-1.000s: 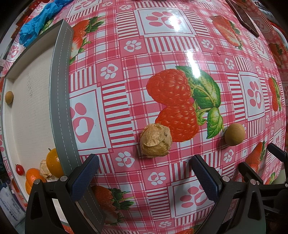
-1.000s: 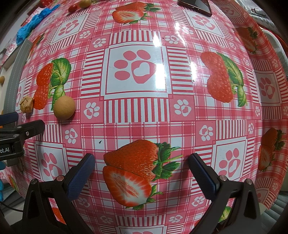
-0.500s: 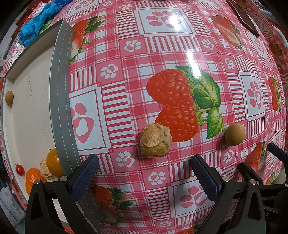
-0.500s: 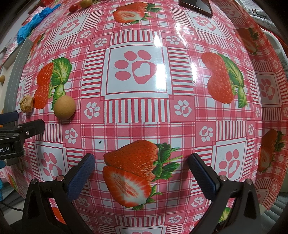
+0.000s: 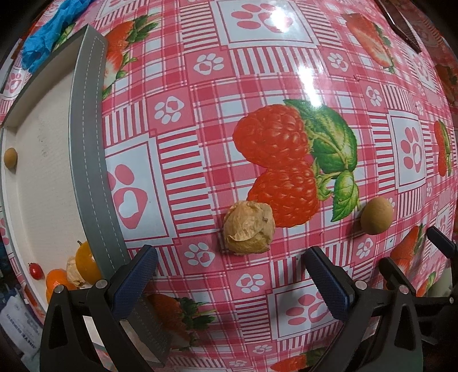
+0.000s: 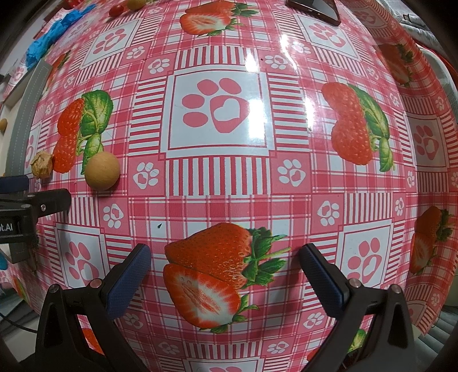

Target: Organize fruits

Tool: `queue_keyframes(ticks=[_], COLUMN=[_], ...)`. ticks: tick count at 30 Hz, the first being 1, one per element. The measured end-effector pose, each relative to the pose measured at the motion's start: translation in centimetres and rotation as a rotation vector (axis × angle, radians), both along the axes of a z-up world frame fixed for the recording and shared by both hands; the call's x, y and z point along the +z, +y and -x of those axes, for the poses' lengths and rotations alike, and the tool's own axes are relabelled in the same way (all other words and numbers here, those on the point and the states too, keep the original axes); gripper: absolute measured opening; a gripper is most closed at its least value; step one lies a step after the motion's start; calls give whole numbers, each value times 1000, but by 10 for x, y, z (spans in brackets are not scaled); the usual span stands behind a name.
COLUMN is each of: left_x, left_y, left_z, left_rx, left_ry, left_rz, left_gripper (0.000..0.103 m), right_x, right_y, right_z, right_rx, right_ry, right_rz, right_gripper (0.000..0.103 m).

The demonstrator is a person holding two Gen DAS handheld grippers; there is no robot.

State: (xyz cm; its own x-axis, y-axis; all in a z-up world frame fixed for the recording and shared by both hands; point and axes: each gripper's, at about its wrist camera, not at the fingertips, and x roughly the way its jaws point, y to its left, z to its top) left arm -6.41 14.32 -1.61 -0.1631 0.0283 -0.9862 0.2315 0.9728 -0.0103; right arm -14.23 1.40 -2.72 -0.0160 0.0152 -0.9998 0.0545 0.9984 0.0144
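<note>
Both grippers wide, empty, over desk (image 6: 217, 183).
Only left gripper (image 5: 229, 274) view shows tray (image 5: 86, 160) fruit; only right gripper (image 6: 223, 271) view, far cherry tomato (image 6: 116, 10).

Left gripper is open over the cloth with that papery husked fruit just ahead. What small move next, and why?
Probably ease the left gripper forward so its open jaws straddle the husked fruit, then close. The fruit lies loose on the tablecloth, centred just beyond the fingertips, while the tray to the left already holds other fruit.
</note>
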Motion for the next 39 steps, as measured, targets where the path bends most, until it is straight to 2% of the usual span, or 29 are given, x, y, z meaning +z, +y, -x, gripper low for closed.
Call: queue_keyframes(ticks=[7, 10, 14, 15, 16, 17, 18, 20, 24, 26, 30, 36, 39], left_x=[13, 20, 19, 19, 19, 17, 14, 15, 23, 27, 36, 61, 70], left_y=[14, 10, 1, -1, -3, -3, -3, -5, -5, -5, -1, 14, 21], left_z=[-11, -16, -23, -24, -25, -28, -31, -33, -33, -34, -32, -23, -20], left_rx=[32, 6, -34, -38, -40, -40, -36, -33, -34, -18, -5, 14, 30], left_ry=[-66, -105, -115, -119, -122, -109, -90, -105, -120, -107, -119, -152, -158], left_rz=[73, 60, 43, 41, 38, 42, 43, 40, 81, 113, 121, 162, 177], left_gripper=[103, 103, 103, 98, 83, 76, 70, 64, 28, 27, 27, 27, 27], right_x=[-1, 0, 0, 0, 0, 0, 0, 1, 0, 0, 0, -5, 0], right_y=[-2, -1, -1, -1, -1, -1, -1, -1, -1, -1, -1, -2, 1], right_z=[0, 5, 8, 9, 8, 8, 8, 7, 7, 7, 6, -9, -16], right_rx=[-1, -5, -5, -5, -6, -6, -6, -8, -11, -12, -15, -25, -35], right_ry=[-7, -21, -27, -26, -27, -28, -29, -28, -28, -27, -7, 92, 72], right_rz=[0, 0, 0, 0, 0, 0, 0, -1, -2, -2, -5, -17, -60], right_gripper=[103, 103, 103, 103, 103, 103, 103, 103, 103, 103, 103, 103, 103])
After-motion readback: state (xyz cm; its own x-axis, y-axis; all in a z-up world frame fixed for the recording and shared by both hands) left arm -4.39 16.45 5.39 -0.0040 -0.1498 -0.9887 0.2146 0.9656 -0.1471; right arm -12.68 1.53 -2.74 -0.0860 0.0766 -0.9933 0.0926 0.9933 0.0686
